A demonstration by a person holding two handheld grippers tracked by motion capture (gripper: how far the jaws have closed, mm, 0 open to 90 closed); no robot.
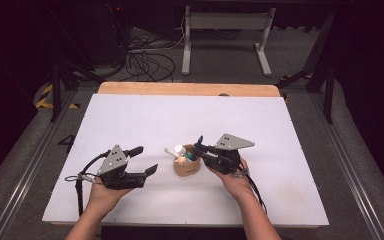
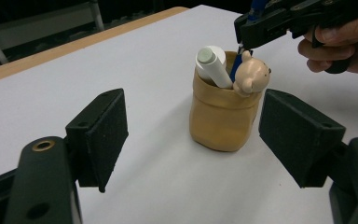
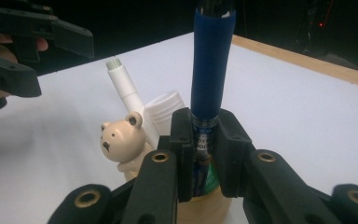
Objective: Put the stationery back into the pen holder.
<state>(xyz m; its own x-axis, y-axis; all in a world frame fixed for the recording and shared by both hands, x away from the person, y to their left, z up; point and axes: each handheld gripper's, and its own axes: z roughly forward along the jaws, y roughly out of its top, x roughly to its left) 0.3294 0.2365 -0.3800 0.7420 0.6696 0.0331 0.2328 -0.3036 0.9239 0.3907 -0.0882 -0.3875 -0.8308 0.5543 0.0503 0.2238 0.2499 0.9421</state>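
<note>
A tan pen cup [image 1: 186,169] with a small bear figure [image 2: 251,77] on its rim stands near the front middle of the white table [image 1: 130,115]. A white tube [image 2: 212,65] and a white capped stick [image 3: 165,109] lean inside it. My right gripper [image 1: 200,148] is shut on a blue pen [image 3: 210,65], held upright with its lower end in the cup's mouth. My left gripper [image 1: 145,160] rests open to the left of the cup. In the left gripper view the cup [image 2: 219,121] stands a little beyond the two wide-apart jaws, touching neither.
The table's wooden far edge [image 1: 180,89] lies at the back. Beyond it on the floor are a tangle of cables [image 1: 147,62] and a white frame's legs [image 1: 225,40]. Bare white surface surrounds the cup on all sides.
</note>
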